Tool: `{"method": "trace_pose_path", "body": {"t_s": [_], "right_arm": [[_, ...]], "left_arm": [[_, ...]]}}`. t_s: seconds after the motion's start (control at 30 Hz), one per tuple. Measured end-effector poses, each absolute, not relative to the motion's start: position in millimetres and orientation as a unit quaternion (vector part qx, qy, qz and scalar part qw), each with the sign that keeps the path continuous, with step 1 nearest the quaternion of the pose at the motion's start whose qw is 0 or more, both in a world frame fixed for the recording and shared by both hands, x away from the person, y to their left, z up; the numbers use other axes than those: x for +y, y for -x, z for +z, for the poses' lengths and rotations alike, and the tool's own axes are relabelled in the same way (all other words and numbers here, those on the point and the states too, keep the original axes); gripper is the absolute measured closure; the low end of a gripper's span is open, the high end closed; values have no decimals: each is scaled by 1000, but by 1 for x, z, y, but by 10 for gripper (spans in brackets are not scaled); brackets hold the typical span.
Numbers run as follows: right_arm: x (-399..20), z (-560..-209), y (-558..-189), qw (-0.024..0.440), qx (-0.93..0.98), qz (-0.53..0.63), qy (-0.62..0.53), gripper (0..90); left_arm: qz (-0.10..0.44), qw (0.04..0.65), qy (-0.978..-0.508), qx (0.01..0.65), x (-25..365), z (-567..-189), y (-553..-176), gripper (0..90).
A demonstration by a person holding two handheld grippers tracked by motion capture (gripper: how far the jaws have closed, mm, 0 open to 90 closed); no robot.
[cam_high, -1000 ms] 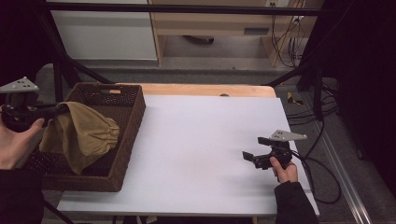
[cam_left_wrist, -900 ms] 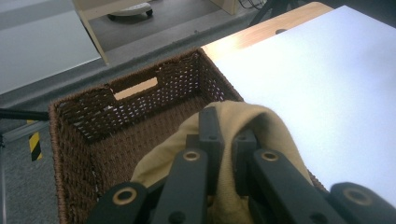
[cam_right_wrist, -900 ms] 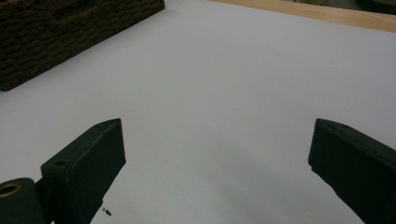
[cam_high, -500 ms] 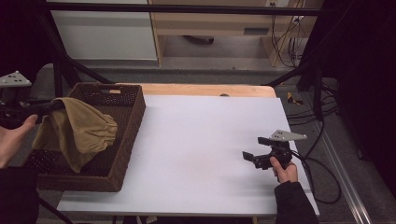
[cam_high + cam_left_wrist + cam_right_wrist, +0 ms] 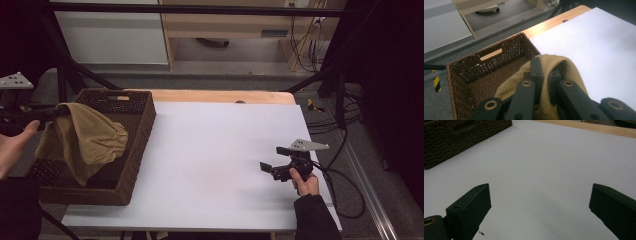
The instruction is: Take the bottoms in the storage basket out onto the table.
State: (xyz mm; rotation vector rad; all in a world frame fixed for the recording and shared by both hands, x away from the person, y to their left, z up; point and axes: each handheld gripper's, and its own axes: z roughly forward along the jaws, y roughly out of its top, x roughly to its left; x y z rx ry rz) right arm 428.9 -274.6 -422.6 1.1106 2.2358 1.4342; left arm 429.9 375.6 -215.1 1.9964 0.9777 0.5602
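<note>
A tan cloth (image 5: 85, 137) hangs over the left part of a dark wicker basket (image 5: 142, 131), its lower end drooping into the basket. My left gripper (image 5: 61, 111) is shut on the cloth's top edge, above the basket's left rim. In the left gripper view the jaws (image 5: 545, 68) pinch the bunched cloth (image 5: 569, 66) over the basket (image 5: 471, 68). My right gripper (image 5: 266, 167) rests low over the white table top (image 5: 215, 150) at the right, open, with nothing between its fingers (image 5: 540, 200).
The basket stands on the table's left end; its woven wall (image 5: 461, 135) shows far off in the right gripper view. A wooden strip (image 5: 220, 96) runs along the table's far edge. Black frame poles and cables (image 5: 345, 150) flank the table.
My left gripper has drawn the cloth a little up and to the left over the basket. The right gripper has stayed in place, still open.
</note>
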Motion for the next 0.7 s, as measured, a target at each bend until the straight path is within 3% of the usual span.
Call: {"method": "trace_pose_path", "body": {"t_s": [0.7], "right_arm": [[-273,-423,-429,131,771,492,-382,46]], "left_arm": [[220,418,-805,359,355,-199,-428,867]]}}
